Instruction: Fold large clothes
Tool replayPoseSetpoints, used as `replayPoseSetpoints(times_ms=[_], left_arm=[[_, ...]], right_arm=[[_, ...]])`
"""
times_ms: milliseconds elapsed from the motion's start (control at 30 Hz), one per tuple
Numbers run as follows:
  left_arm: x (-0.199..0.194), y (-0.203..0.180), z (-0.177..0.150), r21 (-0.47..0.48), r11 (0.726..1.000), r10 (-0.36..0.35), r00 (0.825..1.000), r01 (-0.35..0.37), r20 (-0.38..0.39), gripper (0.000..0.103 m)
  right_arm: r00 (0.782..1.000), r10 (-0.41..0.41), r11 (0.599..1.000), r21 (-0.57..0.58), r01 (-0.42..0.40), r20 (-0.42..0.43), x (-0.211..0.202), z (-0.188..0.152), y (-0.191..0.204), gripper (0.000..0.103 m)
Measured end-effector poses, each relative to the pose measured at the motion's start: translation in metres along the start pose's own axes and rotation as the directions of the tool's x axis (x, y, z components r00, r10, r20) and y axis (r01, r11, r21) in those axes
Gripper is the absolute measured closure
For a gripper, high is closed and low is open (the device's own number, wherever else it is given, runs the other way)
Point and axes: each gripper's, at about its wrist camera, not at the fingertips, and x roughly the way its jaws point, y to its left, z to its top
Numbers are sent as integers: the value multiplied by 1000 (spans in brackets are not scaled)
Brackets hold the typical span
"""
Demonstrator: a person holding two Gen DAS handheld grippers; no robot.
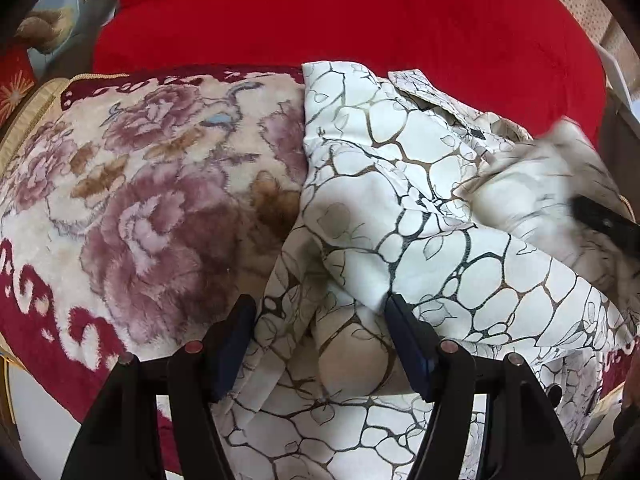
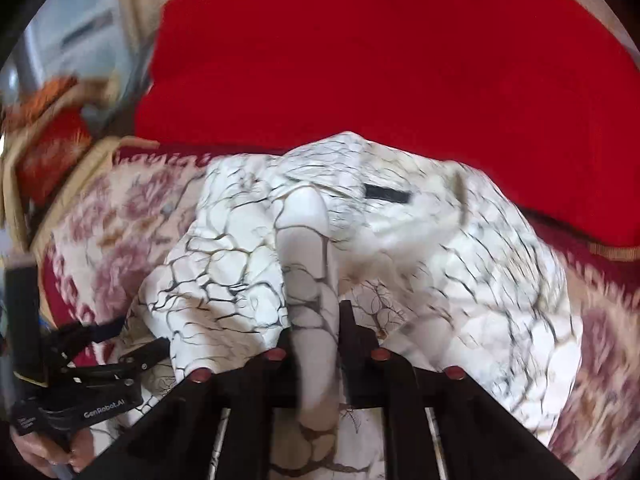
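A white garment point(image 1: 420, 184) printed with a dark crackle pattern lies crumpled on a floral blanket point(image 1: 140, 200). My left gripper point(image 1: 320, 312) is open low over the garment's near left edge, with a loose fold between its jaws and the pads not pressing. In the right wrist view my right gripper point(image 2: 318, 320) is shut on a raised fold of the garment point(image 2: 224, 280), which drapes away blurred. A dark blurred finger point(image 1: 600, 220) of the right gripper shows at the left wrist view's right edge.
A red blanket point(image 1: 340, 20) point(image 2: 360, 60) is heaped behind the garment. The floral blanket point(image 2: 100, 240) spreads to both sides. A person's hand point(image 2: 48, 452) holds the left gripper at the lower left. A patterned cushion point(image 1: 16, 88) sits far left.
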Motion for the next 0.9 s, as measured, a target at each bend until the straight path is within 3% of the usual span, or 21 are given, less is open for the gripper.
replayPoseSetpoints(times_ms=[133,200,300,333,367,433,500,567,633,733,800,867,900], left_arm=[[-23,2,6,0,1000,20,998,-20,64,35],[-39,-5,12,7,1000,13,992,-14,124,35],[-58,-29,19,55,998,-8,984,-1,177,35],[-61,-37,19,72,997,-18,982,5,186,35],[-63,-46,20,87,996,-29,981,12,193,35],[-65,-65,22,118,993,-54,979,31,195,35],[-60,-81,22,138,990,-47,982,22,181,35],[-46,-95,21,154,988,-43,988,20,149,35],[-27,-101,16,169,986,-11,994,-8,109,35],[4,-100,6,168,983,70,997,-75,37,35],[19,-95,0,157,980,122,992,-122,8,35],[23,-91,-4,145,980,132,991,-133,17,34],[23,-91,-5,152,978,141,990,-144,25,33]], right_arm=[[995,23,989,145,-38,102,-46,-31,-65,95],[985,77,968,226,-111,155,-67,-56,-103,95],[966,174,906,354,-232,190,-80,-110,-154,84],[962,193,885,389,-256,194,-83,-129,-167,71],[963,196,860,438,-260,187,-84,-149,-180,50],[961,190,809,522,-269,200,-88,-176,-201,31],[947,193,767,563,-308,256,-97,-189,-217,31],[943,155,758,576,-305,295,-110,-182,-226,31],[931,162,770,548,-326,327,-117,-168,-225,31],[930,123,815,499,-294,346,-117,-141,-212,34],[945,107,851,463,-248,309,-107,-121,-198,43],[971,116,870,450,-201,210,-81,-108,-188,63],[985,111,876,454,-160,134,-60,-103,-185,63]])
